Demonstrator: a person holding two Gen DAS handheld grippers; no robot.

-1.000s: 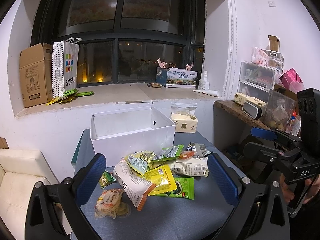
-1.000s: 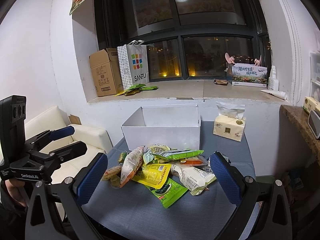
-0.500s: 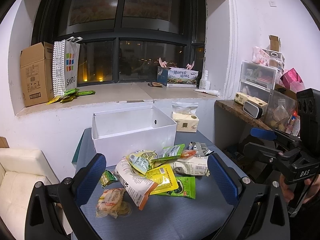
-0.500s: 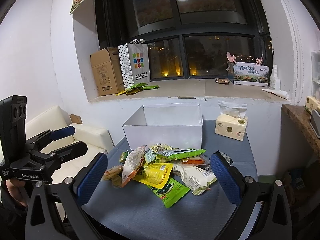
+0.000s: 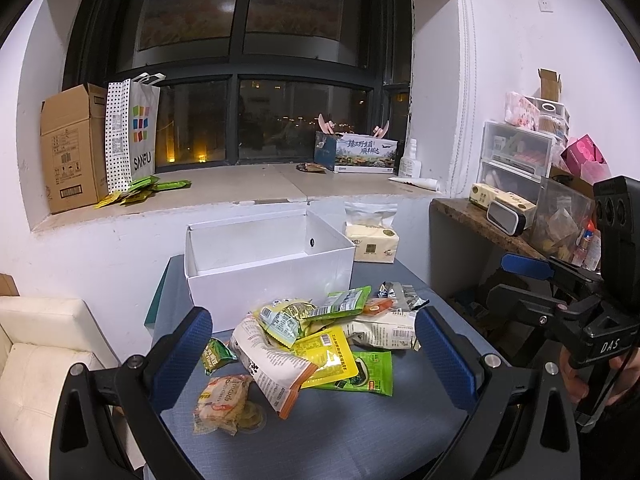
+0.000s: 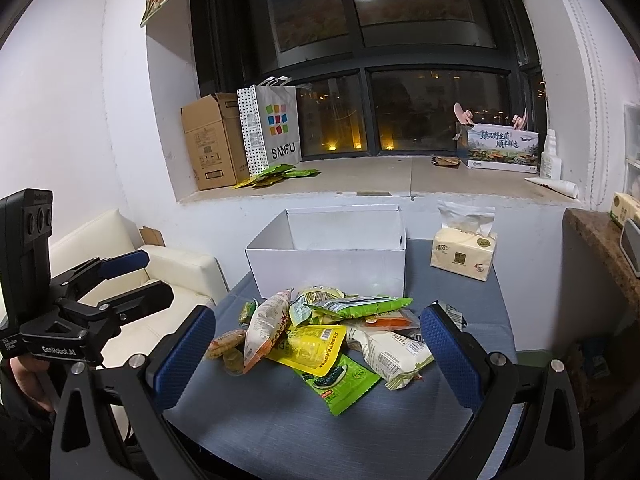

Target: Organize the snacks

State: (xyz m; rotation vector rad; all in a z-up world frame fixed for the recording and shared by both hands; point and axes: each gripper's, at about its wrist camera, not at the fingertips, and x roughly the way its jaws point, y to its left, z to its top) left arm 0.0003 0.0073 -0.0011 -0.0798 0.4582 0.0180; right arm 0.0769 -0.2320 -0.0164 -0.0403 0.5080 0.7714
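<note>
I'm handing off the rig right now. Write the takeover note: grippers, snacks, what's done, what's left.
Left gripper: open, holding nothing, hovering short of the pile.
Right gripper: open, holding nothing, same stance.
Heap of snack packets: loose on the grey-blue cloth table, in front of the open white cardboard box.
Done: nothing visible inside the box from here.
Left: move every packet, probably into the box.

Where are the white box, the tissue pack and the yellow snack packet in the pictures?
white box (image 5: 272,280), left wrist view, on its front wall.
tissue pack (image 6: 462,258), right wrist view, on its front face.
yellow snack packet (image 6: 310,346), right wrist view, on the middle of its printed face.
</note>
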